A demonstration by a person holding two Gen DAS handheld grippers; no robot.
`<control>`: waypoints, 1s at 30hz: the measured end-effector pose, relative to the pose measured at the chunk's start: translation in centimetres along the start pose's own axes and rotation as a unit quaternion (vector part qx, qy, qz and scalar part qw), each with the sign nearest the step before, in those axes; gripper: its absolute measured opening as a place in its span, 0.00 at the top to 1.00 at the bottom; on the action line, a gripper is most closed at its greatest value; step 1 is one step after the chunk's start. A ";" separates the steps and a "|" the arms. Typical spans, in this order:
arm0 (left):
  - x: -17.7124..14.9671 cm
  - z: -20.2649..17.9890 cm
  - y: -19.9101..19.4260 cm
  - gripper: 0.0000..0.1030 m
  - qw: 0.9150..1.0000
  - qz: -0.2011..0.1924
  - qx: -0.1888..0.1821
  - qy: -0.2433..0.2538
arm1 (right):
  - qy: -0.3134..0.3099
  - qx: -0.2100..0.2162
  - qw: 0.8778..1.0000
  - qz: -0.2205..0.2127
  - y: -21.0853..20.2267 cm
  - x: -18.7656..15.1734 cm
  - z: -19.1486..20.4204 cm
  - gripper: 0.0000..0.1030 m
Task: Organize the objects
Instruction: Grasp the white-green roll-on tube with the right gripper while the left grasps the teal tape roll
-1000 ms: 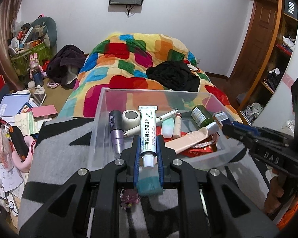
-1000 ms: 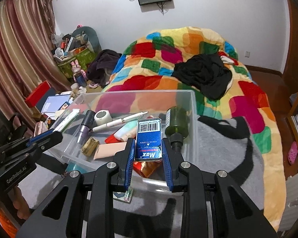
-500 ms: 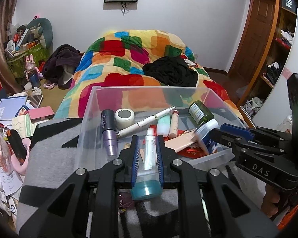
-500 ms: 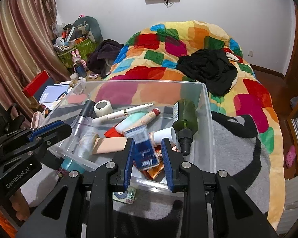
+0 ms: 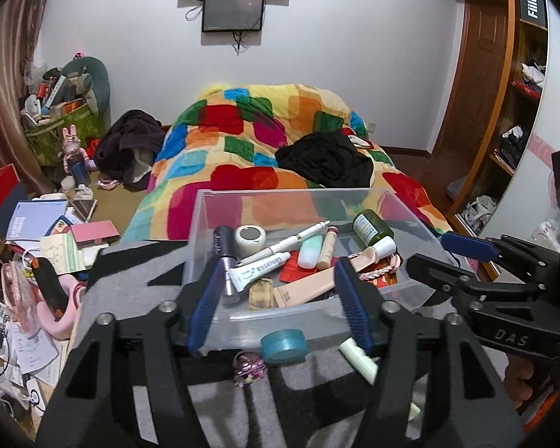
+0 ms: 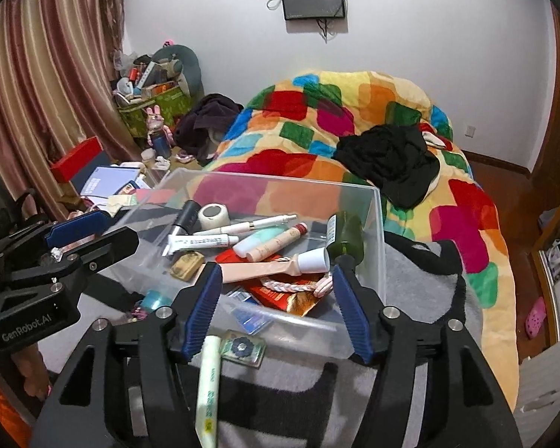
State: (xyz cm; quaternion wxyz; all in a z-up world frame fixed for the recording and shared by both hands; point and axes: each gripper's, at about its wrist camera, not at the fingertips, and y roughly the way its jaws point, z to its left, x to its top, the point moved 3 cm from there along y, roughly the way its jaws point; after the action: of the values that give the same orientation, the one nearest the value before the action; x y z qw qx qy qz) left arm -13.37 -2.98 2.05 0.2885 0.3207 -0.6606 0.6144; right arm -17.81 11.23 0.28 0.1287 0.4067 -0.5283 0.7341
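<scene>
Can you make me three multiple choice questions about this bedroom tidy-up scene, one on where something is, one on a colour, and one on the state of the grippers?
1. Where does the teal round lid lie?
A. Inside the clear bin
B. On the grey blanket outside the bin's near wall
C. On the bed quilt

2. What colour is the bottle leaning at the right side of the clear bin?
A. Dark green
B. Bright yellow
C. White

3. How do the two grippers stand?
A. Both shut on tubes
B. Left open, right shut on a box
C. Both open, holding nothing

Answers:
1. B, it rests on the grey blanket in front of the bin, under the left gripper.
2. A, its body is dark green with a pale label.
3. C, the left gripper and right gripper both show jaws spread wide with nothing between them.
</scene>
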 end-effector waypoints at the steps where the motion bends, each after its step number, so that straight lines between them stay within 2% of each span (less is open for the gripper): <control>1: -0.1 0.2 -0.3 0.35 1.000 -0.001 0.000 0.000 | 0.000 0.003 1.000 -0.002 -0.3 -0.1 0.1 0.43; 10: -3.0 1.7 -0.6 0.35 1.000 0.028 0.013 0.001 | -0.005 0.015 1.000 0.012 -1.1 -2.3 0.4 0.43; 17: -5.5 1.7 1.3 0.35 0.997 0.073 0.003 -0.002 | -0.008 0.034 0.997 0.065 0.7 -5.8 1.0 0.43; 24: -6.3 0.5 3.4 0.36 0.995 0.100 -0.019 -0.002 | -0.019 0.069 0.992 0.104 2.4 -8.2 2.4 0.43; 26: -6.3 0.2 3.8 0.39 0.994 0.105 -0.018 -0.001 | -0.023 0.069 0.991 0.110 2.8 -8.6 2.6 0.48; 28: -6.3 -0.1 4.2 0.39 0.994 0.110 -0.019 -0.001 | -0.028 0.070 0.991 0.115 2.9 -8.9 2.8 0.59; 30: -6.4 -0.3 4.5 0.39 0.993 0.115 -0.019 -0.001 | -0.034 0.064 0.991 0.114 3.1 -9.1 2.9 0.63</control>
State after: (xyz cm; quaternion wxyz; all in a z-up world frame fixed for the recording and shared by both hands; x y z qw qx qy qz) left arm -12.89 -2.06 -5.68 0.2214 0.2380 -0.7049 0.6304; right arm -12.55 9.64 -8.15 -0.0001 0.3754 -0.5274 0.7622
